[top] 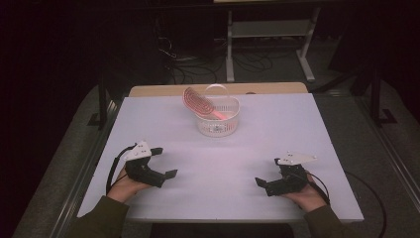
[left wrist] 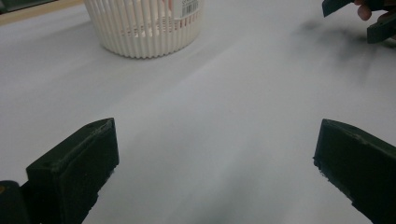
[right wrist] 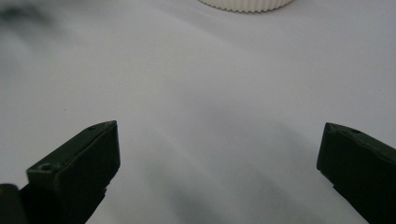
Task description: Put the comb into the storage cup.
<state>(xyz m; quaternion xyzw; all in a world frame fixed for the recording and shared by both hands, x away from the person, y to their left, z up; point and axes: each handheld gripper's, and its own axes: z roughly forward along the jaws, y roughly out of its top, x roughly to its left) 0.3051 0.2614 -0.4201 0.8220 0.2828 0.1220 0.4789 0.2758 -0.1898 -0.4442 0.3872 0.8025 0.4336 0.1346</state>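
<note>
While both tongs, left tongs and right tongs, rest wide and empty low in the frame, the brush leans in the basket at upper centre, handle down, slightly nearer the left.

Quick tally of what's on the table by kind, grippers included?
White slatted basket: 1
Pink hairbrush, leaning in the basket: 1
Grippers, left gripper and right gripper, both open: 2
Total: 4
</note>
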